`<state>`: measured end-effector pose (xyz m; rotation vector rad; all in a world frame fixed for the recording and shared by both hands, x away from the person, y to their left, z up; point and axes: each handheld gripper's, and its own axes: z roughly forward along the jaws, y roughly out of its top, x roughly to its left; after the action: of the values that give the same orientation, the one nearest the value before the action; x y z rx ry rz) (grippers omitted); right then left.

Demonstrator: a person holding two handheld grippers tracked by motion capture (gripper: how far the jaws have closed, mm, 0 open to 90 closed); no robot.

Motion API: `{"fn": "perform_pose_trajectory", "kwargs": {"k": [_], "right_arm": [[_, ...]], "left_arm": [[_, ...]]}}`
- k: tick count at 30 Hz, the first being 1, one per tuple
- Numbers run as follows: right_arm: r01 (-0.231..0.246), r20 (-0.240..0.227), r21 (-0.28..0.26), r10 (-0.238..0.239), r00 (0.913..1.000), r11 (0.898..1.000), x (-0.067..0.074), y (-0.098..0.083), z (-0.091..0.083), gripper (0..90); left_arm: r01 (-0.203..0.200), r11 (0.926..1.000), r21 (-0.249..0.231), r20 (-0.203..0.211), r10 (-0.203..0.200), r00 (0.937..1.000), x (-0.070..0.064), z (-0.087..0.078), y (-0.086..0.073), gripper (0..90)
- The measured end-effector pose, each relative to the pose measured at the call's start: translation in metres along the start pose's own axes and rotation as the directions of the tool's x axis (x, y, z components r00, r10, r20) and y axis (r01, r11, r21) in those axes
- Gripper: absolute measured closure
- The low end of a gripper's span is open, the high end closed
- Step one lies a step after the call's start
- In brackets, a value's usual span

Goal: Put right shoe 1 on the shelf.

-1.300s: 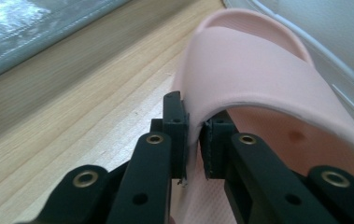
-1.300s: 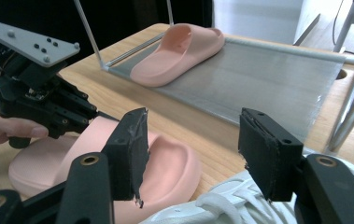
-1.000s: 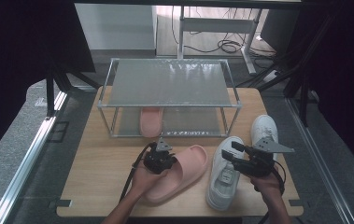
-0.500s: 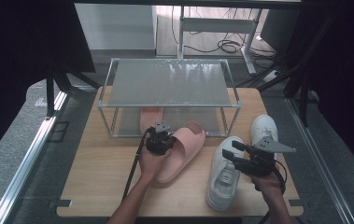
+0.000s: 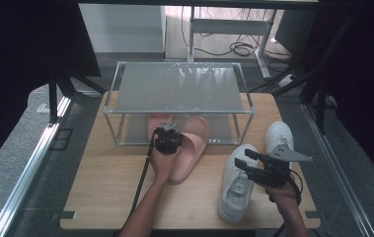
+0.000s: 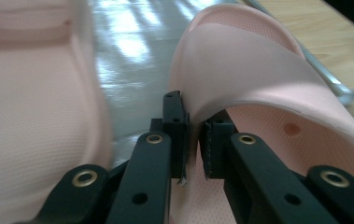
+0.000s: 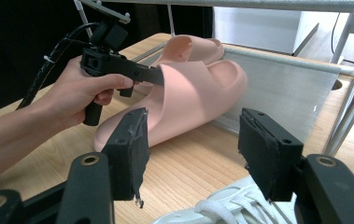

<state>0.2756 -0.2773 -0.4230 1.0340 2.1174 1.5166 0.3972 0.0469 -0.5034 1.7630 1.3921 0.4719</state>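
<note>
My left gripper (image 5: 170, 140) (image 6: 194, 135) is shut on the side edge of a pink slipper's strap (image 6: 258, 79). This slipper (image 5: 190, 148) (image 7: 193, 98) lies tilted, its toe on the lower shelf (image 6: 132, 60) of the rack (image 5: 174, 112) and its heel on the table. A second pink slipper (image 5: 157, 121) (image 6: 30, 116) (image 7: 188, 46) sits on that shelf just to its left. My right gripper (image 5: 246, 160) (image 7: 191, 149) hovers open above a white sneaker (image 5: 236, 185) (image 7: 212, 212), nothing between its jaws.
Another white sneaker (image 5: 278, 136) stands at the table's right, beside the rack's front right post. The rack's frosted top shelf (image 5: 179, 86) covers the back half of the wooden table (image 5: 105, 187). The left gripper's cable (image 5: 142, 182) trails toward the front edge.
My left gripper has carried the pink slipper forward from the table's middle, so that its toe now lies under the rack beside the other slipper. The right gripper has stayed still.
</note>
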Motion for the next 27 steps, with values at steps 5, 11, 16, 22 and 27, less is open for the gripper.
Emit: {"fn": "perform_pose_trajectory", "kwargs": {"k": [5,11,16,22,27], "right_arm": [[-0.005,0.003,0.002,0.005,1.0,1.0,-0.001,-0.001,0.001,43.7],[-0.001,-0.001,0.006,0.001,1.0,1.0,0.0,-0.001,0.002,43.7],[-0.003,0.002,0.008,0.003,1.0,1.0,0.0,-0.001,0.002,43.7],[-0.004,0.002,0.007,0.004,1.0,1.0,0.001,-0.001,0.002,43.7],[-0.003,0.003,0.01,0.003,1.0,1.0,0.001,-0.002,0.004,43.7]], "left_arm": [[0.011,0.9999,0.001,-0.011,-0.011,0.9999,0.004,0.004,-0.003,81.0],[0.003,1.0,0.002,0.018,-0.003,0.9998,0.004,0.002,-0.002,72.6],[-0.028,0.9996,-0.01,0.03,0.028,0.9991,0.003,-0.011,-0.001,63.5],[-0.06,0.9979,-0.023,0.071,0.062,0.9956,0.008,-0.035,-0.009,68.4],[-0.097,0.995,-0.021,0.13,0.099,0.9865,0.005,-0.053,-0.018,86.3]]}}
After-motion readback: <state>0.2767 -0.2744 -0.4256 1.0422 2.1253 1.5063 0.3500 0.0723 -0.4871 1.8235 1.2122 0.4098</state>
